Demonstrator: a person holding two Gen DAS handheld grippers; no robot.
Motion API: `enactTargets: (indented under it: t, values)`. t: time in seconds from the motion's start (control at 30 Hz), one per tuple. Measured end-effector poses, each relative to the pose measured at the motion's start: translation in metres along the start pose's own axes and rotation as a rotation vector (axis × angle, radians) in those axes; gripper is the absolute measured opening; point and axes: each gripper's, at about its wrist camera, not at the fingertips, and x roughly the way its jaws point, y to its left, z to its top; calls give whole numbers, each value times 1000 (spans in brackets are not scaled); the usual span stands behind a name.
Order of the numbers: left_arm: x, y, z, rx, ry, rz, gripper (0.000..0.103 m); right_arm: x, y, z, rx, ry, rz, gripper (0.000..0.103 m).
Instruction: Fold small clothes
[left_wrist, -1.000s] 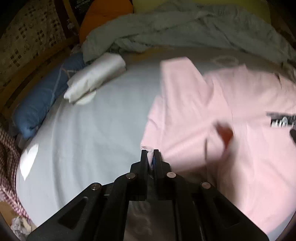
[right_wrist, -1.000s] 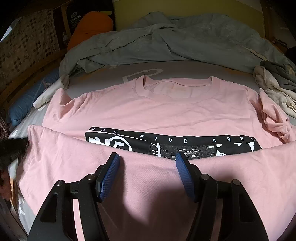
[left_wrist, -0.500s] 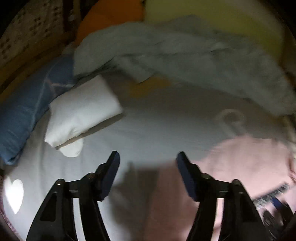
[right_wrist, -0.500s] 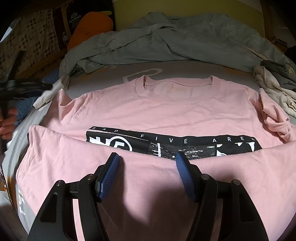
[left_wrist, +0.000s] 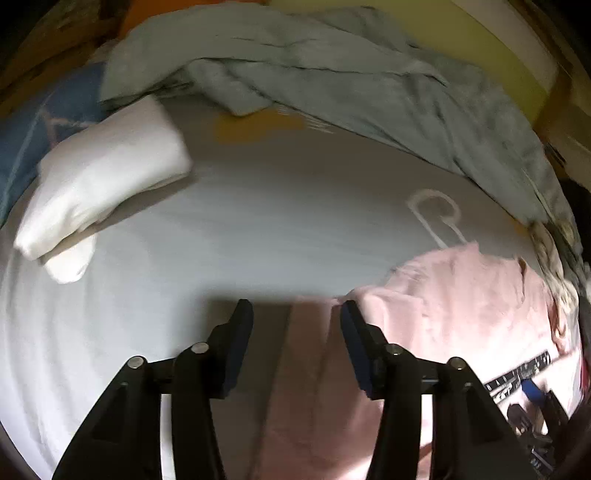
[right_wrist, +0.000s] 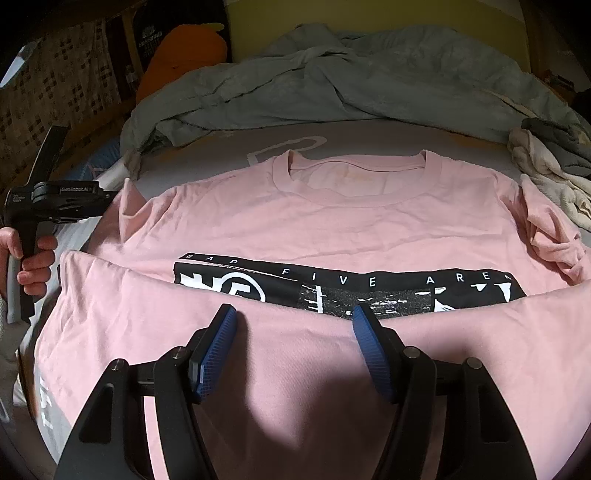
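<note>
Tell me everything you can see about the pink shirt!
The pink shirt is a soft-looking T-shirt with a ribbed round collar and a black band of white print across the chest, reading "BAD FIVE AREA". It lies face up on the grey bedsheet. Its bottom part is folded up over the print. The right sleeve is crumpled. The right tongs hang open over the fold; whether they touch it is unclear.

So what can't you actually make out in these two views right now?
- Pink T-shirt print: its lower part is hidden under the folded-up hem, right wrist view.
- T-shirt's near edge: cut off behind the right gripper.
- Grey blanket and white folded cloth: blurred, left wrist view.
- Left gripper: open, nothing between its fingers.
</note>
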Motion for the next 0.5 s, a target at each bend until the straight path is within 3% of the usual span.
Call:
enactTargets:
  t: [0.07,0.13,0.27,0.37,0.43,0.5]
  values:
    - [11,-9,-1,38,41,6,53,0,0,0,-1,0,0,67]
    - [26,-20,-2,70,80,68,54,0,1,0,-2,0,-1,67]
    - [33,-28,0,107,32,137,53,0,1,0,-1,0,0,67]
    - [27,-27,-4,98,8,116,5,0,1,0,-1,0,1,67]
    - [13,-30,-10,113,-51,171,4,0,0,0,1,0,4,67]
    - [-20,-21,-14,94,-194,270,4,0,0,0,1,0,4,67]
